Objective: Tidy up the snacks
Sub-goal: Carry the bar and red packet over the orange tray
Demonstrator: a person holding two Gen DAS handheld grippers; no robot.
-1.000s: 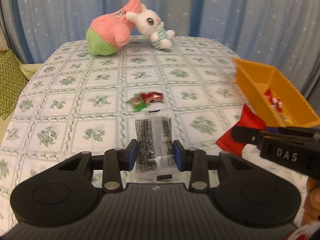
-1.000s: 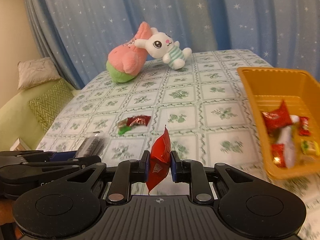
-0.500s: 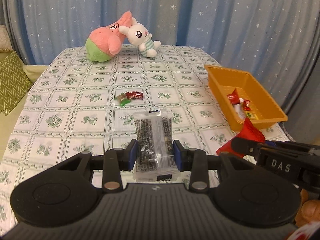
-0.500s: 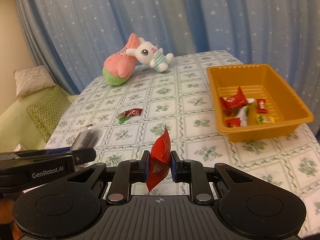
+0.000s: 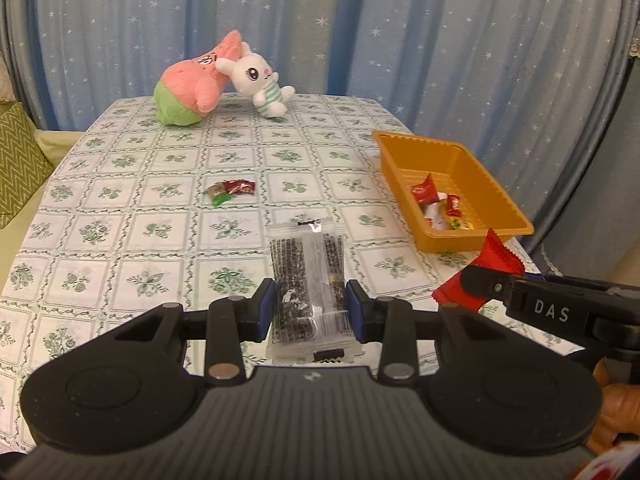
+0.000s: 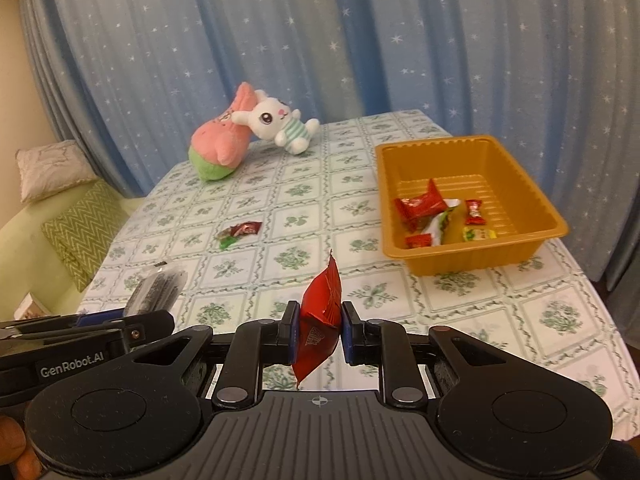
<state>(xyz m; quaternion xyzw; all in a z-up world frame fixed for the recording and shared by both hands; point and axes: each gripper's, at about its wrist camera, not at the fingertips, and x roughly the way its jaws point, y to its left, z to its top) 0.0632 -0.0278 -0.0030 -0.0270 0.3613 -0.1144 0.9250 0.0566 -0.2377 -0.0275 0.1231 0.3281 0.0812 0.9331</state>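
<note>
My left gripper (image 5: pixel 310 309) is shut on a clear packet of dark seaweed snack (image 5: pixel 306 280), held above the near part of the table. My right gripper (image 6: pixel 319 334) is shut on a red snack pouch (image 6: pixel 322 312), standing on edge between the pads. In the left wrist view the right gripper (image 5: pixel 468 286) shows at the right with the red pouch (image 5: pixel 498 258). In the right wrist view the left gripper (image 6: pixel 160 318) shows at the lower left with the packet (image 6: pixel 158 290). An orange tray (image 6: pixel 516 256) at the right holds several wrapped snacks (image 6: pixel 420 206). Two small snacks, red and green (image 5: pixel 231 190), lie mid-table.
A pink-and-green plush (image 5: pixel 188 88) and a white bunny plush (image 5: pixel 260 82) lie at the table's far end before a blue starred curtain. A green zigzag cushion (image 6: pixel 78 232) lies on a sofa left of the table. The table's right edge runs just past the tray.
Both grippers have drawn back and risen with their snacks still held. The table and the orange tray now look farther off and lie fully in view.
</note>
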